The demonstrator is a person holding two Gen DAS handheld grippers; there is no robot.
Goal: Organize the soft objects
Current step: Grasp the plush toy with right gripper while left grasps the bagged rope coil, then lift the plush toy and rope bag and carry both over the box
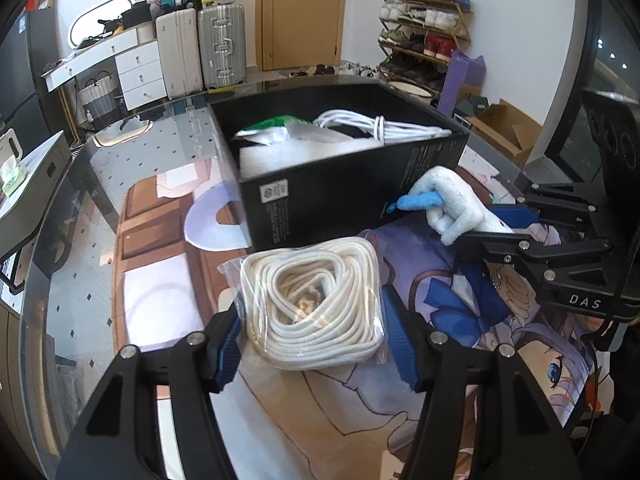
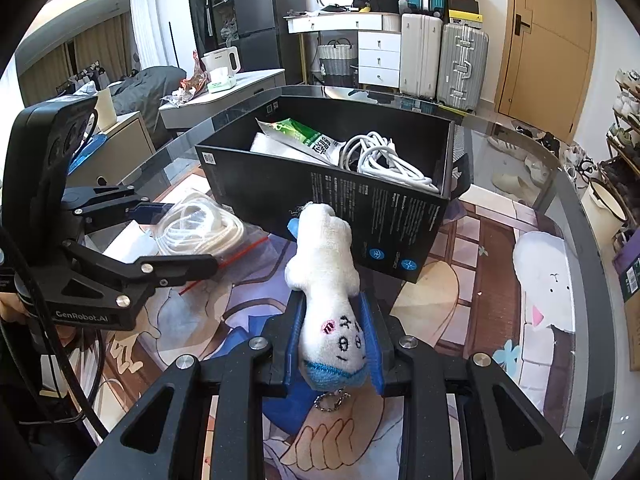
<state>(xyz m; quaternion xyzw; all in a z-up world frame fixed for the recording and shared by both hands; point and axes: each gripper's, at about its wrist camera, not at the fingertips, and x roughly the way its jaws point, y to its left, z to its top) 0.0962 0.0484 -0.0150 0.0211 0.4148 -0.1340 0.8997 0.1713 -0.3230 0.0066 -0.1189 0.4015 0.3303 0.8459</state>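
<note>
- While the left gripper is pinching a clear zip bag of coiled white rope from both sides, its blue pads are pressing into the bag's edges, and the bag is sitting between the fingers just above the printed table mat.
- Straight ahead of that gripper, beyond the rope bag and almost touching it, a black open-topped box is standing on the mat.
- Inside the box, a white foam sheet is lying toward the near left, a green and white packet is lying on top of it, and a bundle of white cable is filling the right end.
- To the right of the left gripper, the right gripper is clamping a small white plush toy around its head end; whether the toy's far end is touching the box's near wall I cannot tell.
- From the right wrist view, the toy is pointing forward along the fingers, its embroidered face and blue cap are sitting between the pads, and a metal keychain is hanging below the cap.
- Seen from the left wrist view, a blue part of the toy is reaching toward the box's corner.
- Further right of the right gripper, a pale cartoon figure printed on the mat is showing under the glass tabletop.
</note>
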